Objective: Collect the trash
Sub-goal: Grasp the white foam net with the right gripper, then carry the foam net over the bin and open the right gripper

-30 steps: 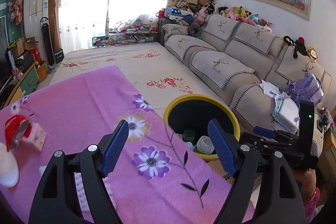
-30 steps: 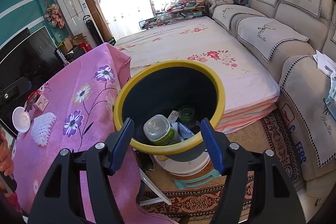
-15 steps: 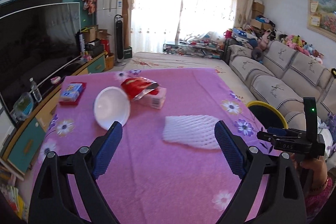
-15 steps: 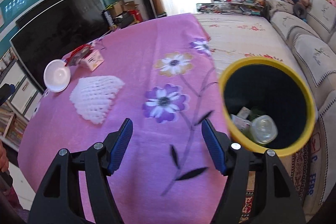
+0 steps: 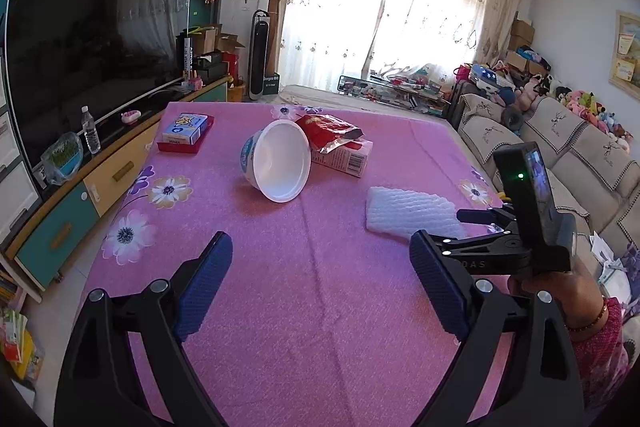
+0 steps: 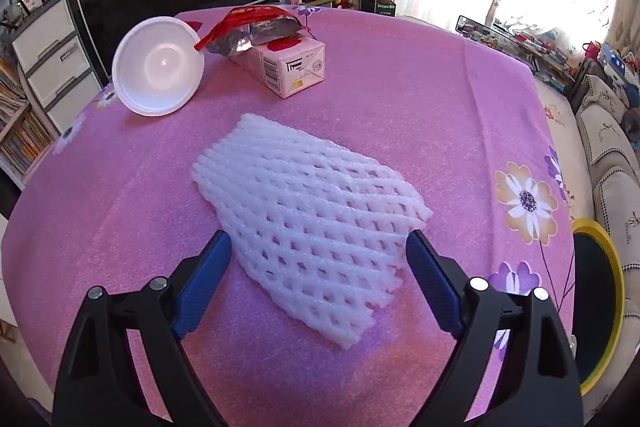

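Note:
On the pink flowered tablecloth (image 5: 312,307) lie a white foam fruit net (image 6: 316,223) (image 5: 408,213), a tipped white cup (image 5: 280,161) (image 6: 158,61), a red foil snack bag (image 5: 328,131) (image 6: 256,27) and a pink carton (image 5: 344,157) (image 6: 288,67). My right gripper (image 6: 318,267) hovers over the near end of the net, its jaws opening, the net's edge between the blue pads without touching them. My left gripper (image 5: 320,275) stands open over bare cloth, well short of the cup. The right gripper (image 5: 532,227) and the hand holding it show at the right of the left wrist view.
The yellow-rimmed black bin (image 6: 600,311) stands off the table's right edge. A red tray with a small box (image 5: 186,135) sits at the far left of the table. A TV (image 5: 92,55) and cabinet line the left wall; a sofa (image 5: 580,155) is at the right.
Both grippers swung left from the bin to the table. The right one now hangs over the foam net with wider jaws; the left one faces the cup and bag, also wider.

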`<state>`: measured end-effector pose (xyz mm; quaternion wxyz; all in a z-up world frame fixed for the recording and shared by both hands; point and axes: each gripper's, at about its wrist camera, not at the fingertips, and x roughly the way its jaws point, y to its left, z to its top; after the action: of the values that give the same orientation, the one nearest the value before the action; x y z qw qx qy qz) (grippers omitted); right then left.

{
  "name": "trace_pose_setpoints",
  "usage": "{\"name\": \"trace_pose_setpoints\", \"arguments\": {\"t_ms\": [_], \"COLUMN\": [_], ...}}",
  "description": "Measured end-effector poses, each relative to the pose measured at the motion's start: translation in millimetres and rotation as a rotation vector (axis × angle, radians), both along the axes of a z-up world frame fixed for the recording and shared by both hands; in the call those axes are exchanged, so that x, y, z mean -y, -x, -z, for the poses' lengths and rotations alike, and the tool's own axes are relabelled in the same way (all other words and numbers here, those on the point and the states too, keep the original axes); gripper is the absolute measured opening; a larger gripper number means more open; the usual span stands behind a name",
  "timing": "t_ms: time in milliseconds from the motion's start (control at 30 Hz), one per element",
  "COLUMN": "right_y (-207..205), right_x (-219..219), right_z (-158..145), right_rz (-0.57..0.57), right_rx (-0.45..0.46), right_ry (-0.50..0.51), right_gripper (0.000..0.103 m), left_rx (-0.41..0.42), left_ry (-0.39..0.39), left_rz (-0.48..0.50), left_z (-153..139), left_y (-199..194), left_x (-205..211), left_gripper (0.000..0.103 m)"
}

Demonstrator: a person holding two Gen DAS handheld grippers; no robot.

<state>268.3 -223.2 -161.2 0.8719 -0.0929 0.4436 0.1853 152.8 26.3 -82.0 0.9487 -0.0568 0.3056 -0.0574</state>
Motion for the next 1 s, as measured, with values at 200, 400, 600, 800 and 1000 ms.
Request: {"name": "trace_pose_setpoints", "arguments": {"t_ms": [200, 400, 600, 800, 1000], "right_y": [0.3, 12.8, 19.8, 23.1, 27.3], "right_x": [8.6, 27.5, 73.0, 143.1, 203.5], "right_z": [-1.9, -9.6, -22.5, -23.8, -17.1], "right_rz": [0.033, 0.056, 0.164, 0.326, 0.49], "right_rx": [-0.006, -0.001, 0.04, 0.06, 0.082], "right_ry": [-0.035, -0.097, -0.131, -0.144, -0.116], "right_gripper": [0.029, 0.023, 0.023, 0.024, 0.025], "left_rx": [-0.016, -0.027, -0.044, -0.055, -0.07], "left_ry": [0.009, 0.005, -0.004, -0.016, -0.033], "left_rz": [0.013, 0.024, 0.042, 0.054, 0.078], "left_z": [3.3, 7.1, 13.2, 16.0, 18.2], "left_y": [0.1, -1.7, -6.0, -11.3, -19.0], "left_x": [6.1, 16.7, 25.0, 37.1, 52.3], "left_gripper": [0.089, 0.089, 0.089, 0.089, 0.089]}}
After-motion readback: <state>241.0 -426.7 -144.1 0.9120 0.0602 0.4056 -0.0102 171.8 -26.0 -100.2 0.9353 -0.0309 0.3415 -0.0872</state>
